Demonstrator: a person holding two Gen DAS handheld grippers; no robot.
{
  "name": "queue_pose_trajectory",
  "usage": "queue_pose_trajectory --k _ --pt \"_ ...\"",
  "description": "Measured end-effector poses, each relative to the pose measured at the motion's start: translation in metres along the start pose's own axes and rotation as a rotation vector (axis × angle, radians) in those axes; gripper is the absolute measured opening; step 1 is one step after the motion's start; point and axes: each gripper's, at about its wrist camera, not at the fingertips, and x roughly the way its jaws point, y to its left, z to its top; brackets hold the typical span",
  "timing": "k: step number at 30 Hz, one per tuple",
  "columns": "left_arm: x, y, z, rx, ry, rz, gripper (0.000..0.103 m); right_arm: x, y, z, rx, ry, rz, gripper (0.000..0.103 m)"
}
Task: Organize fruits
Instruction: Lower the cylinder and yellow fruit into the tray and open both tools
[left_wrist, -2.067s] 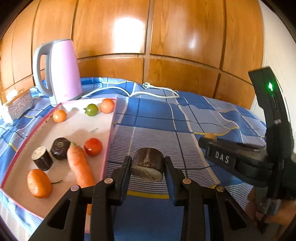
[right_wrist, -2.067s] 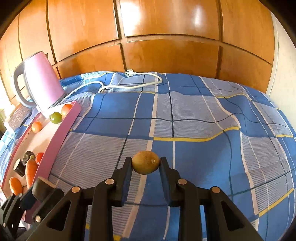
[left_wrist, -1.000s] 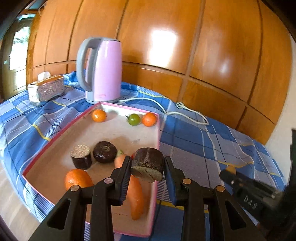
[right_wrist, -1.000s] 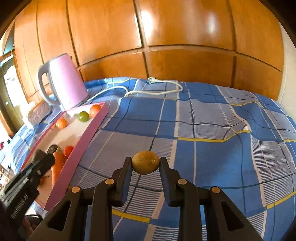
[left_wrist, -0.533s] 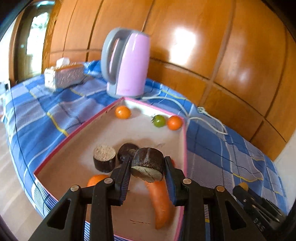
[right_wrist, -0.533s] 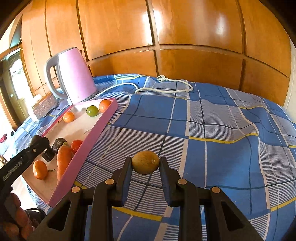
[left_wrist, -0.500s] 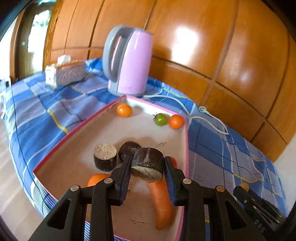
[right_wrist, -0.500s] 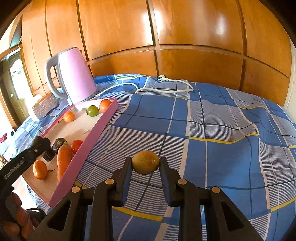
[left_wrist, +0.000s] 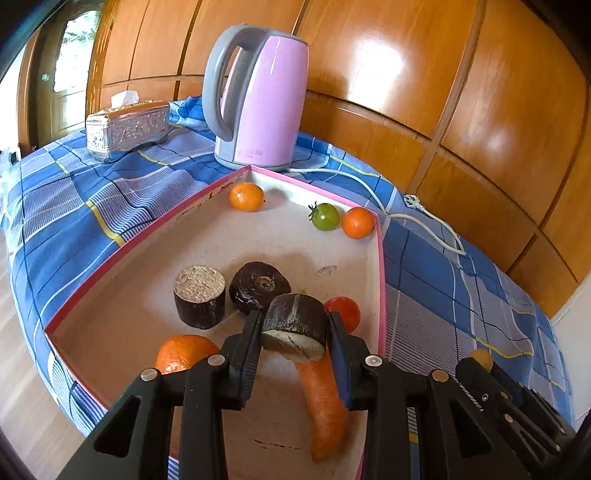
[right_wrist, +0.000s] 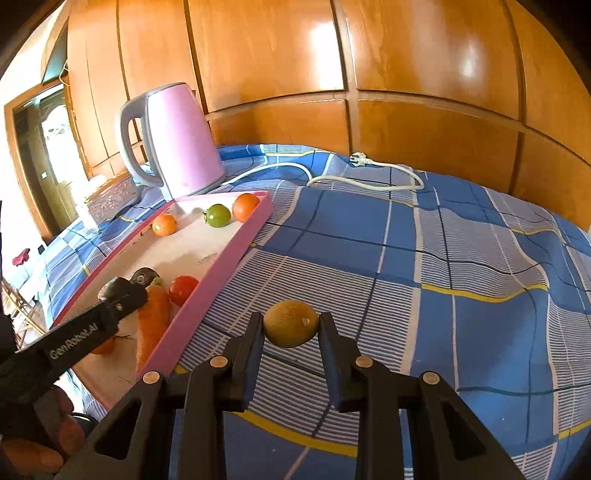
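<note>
My left gripper (left_wrist: 293, 330) is shut on a dark cylindrical piece (left_wrist: 294, 325) and holds it above the pink-rimmed tray (left_wrist: 122, 254). In the tray lie a carrot (left_wrist: 325, 402), a red tomato (left_wrist: 343, 308), two more dark pieces (left_wrist: 199, 290), an orange (left_wrist: 181, 354), a green tomato (left_wrist: 325, 216) and two small oranges (left_wrist: 246, 196). My right gripper (right_wrist: 291, 330) is shut on a brown kiwi (right_wrist: 291, 328) above the blue checked cloth (right_wrist: 424, 266), right of the tray (right_wrist: 225, 266). The left gripper also shows in the right wrist view (right_wrist: 114, 295).
A pink kettle (left_wrist: 258, 103) stands behind the tray, its white cord (left_wrist: 424, 218) running right across the cloth. A silver tissue box (left_wrist: 125, 129) sits at the far left. Wooden panels (right_wrist: 369, 74) back the table. The table edge drops off at the left.
My left gripper has carried the dark piece leftward over the tray. My right gripper has kept hold of the kiwi and shifted a little closer to the tray.
</note>
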Motion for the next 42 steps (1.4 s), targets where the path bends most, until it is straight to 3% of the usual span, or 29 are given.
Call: queue_pose_trajectory --k 6,13,18,28,36,42 --pt "-0.003 0.005 0.002 -0.029 -0.003 -0.019 0.035 -0.002 -0.004 0.002 0.027 -0.01 0.019 0.03" --pt "-0.014 0.042 0.03 -0.14 0.02 -0.077 0.035 -0.003 -0.001 0.003 0.038 -0.008 0.04 0.03" --pt "-0.016 0.068 0.028 -0.201 0.035 -0.118 0.035 -0.004 0.012 0.008 0.054 -0.019 0.094 0.03" --pt "-0.018 0.048 0.024 -0.108 0.05 -0.258 0.035 0.01 0.053 0.023 0.01 0.008 0.202 0.03" --pt "-0.004 0.058 0.023 -0.177 0.135 -0.26 0.035 0.02 0.067 0.028 -0.069 0.04 0.203 0.03" --pt "-0.002 0.058 0.023 -0.172 0.14 -0.255 0.034 0.035 0.08 0.029 -0.141 0.074 0.192 0.031"
